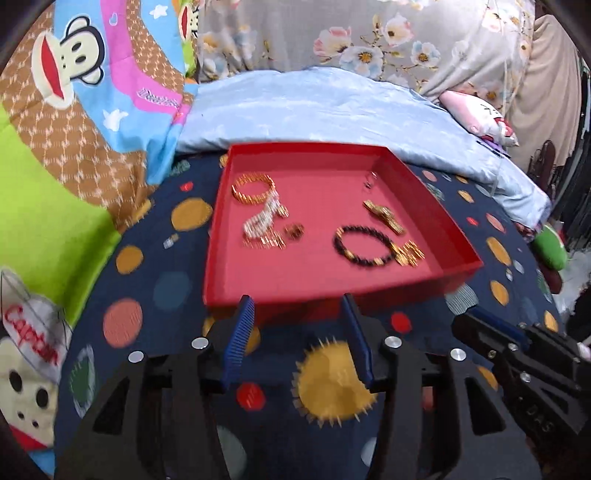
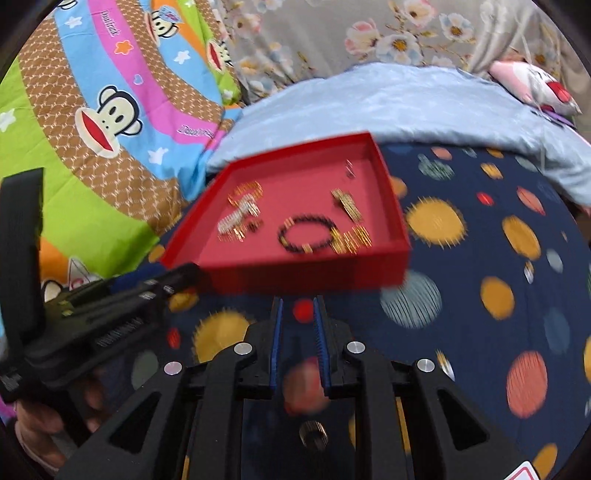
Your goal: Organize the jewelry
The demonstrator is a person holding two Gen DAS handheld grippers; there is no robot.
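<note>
A red tray (image 1: pixel 424 284) sits on the navy dotted cloth and also shows in the right wrist view (image 2: pixel 295 273). Inside lie a gold bracelet (image 1: pixel 253 188), a silver chain (image 1: pixel 260 219), a black bead bracelet (image 1: pixel 364 245) and gold pieces (image 1: pixel 384 216). The black bracelet (image 2: pixel 306 232) and gold pieces (image 2: pixel 349 203) show in the right wrist view too. My left gripper (image 1: pixel 299 306) is open and empty just before the tray's near wall. My right gripper (image 2: pixel 298 301) is partly open and empty, a little short of the tray. The right gripper (image 1: pixel 517 354) shows at the lower right of the left view.
The navy cloth with coloured dots (image 2: pixel 480 258) spreads around the tray. A light blue blanket (image 1: pixel 332 107) lies behind it. A cartoon monkey quilt (image 1: pixel 74 92) is at the left, floral fabric (image 1: pixel 332 33) at the back. The left gripper's body (image 2: pixel 92 314) sits at left.
</note>
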